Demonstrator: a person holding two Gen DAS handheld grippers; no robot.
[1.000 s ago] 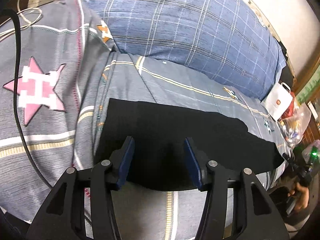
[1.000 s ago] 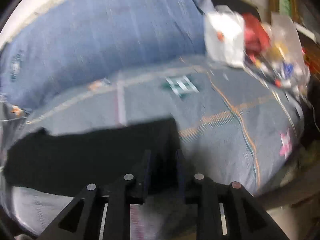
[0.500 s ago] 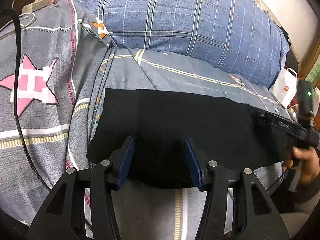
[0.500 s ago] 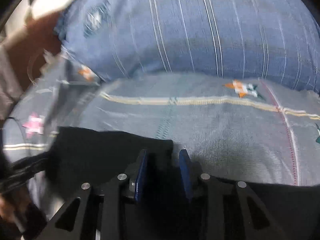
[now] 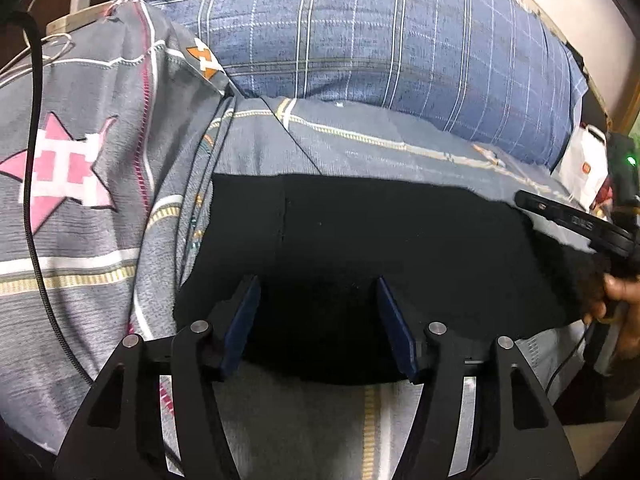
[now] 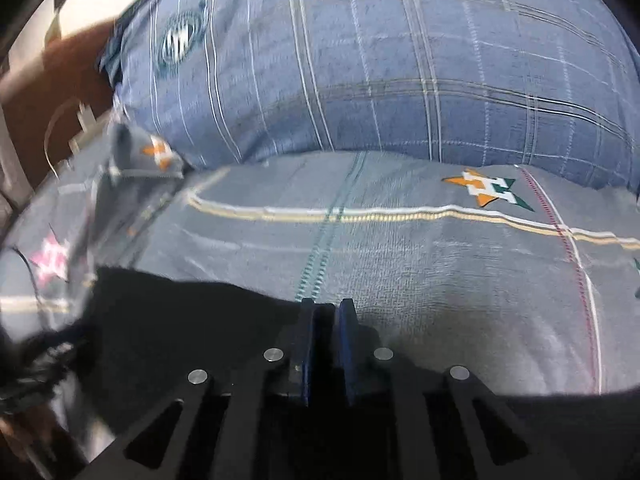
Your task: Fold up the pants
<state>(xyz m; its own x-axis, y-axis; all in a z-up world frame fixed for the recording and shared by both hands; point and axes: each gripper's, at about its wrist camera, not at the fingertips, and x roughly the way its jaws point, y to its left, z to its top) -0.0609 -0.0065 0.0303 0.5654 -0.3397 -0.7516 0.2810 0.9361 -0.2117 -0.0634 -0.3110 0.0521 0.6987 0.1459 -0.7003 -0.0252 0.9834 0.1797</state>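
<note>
Black pants (image 5: 400, 240) lie flat across a grey patterned bedspread (image 5: 100, 200). My left gripper (image 5: 318, 292) is open, hovering over the pants' near edge, holding nothing. My right gripper (image 6: 325, 308) is shut on the pants (image 6: 180, 320), pinching the black cloth between its blue pads at the far edge of the fabric. In the left wrist view the right gripper's body (image 5: 576, 220) and the hand that holds it show over the pants' right end.
A large blue plaid pillow (image 5: 380, 40) lies along the far side of the bed. A white charger and cables (image 5: 80, 0) sit at the far left. A white paper bag (image 5: 584, 168) stands at the right. A black cable (image 5: 32, 200) runs down the left.
My right gripper has carried the pants' right end leftwards over the rest and its jaws have closed tighter. My left gripper has stayed open over the near edge.
</note>
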